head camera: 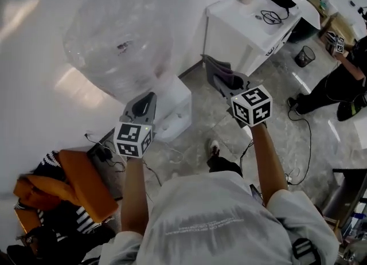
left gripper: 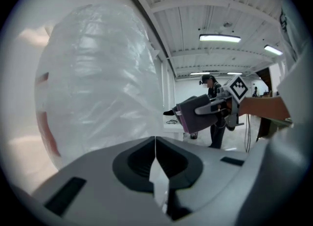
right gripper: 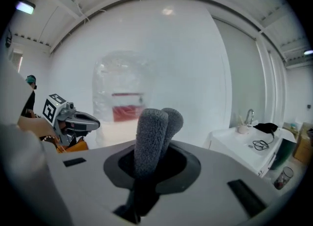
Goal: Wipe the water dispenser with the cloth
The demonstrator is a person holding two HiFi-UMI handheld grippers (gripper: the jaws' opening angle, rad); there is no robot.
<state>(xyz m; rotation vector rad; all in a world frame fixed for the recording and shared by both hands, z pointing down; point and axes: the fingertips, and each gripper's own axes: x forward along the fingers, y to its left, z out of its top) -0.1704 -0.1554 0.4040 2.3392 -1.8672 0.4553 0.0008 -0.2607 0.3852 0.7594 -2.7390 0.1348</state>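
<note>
The water dispenser stands against the white wall, with a big clear bottle (head camera: 117, 43) on its white body (head camera: 176, 109). My left gripper (head camera: 149, 98) is shut and holds nothing, close beside the bottle's lower right side. In the left gripper view the bottle (left gripper: 95, 83) fills the left half. My right gripper (head camera: 222, 83) is shut on a folded grey cloth (head camera: 219, 70) and hangs in the air to the right of the dispenser, apart from it. In the right gripper view the cloth (right gripper: 152, 132) sticks up from the jaws and the bottle (right gripper: 122, 93) lies further ahead.
A white counter (head camera: 241, 26) with a sink, a tap and a black cable stands at the back right. Near it are a black bin (head camera: 304, 56) and a person (head camera: 338, 89). Orange clothing (head camera: 71, 186) lies low at the left, and cables run over the floor.
</note>
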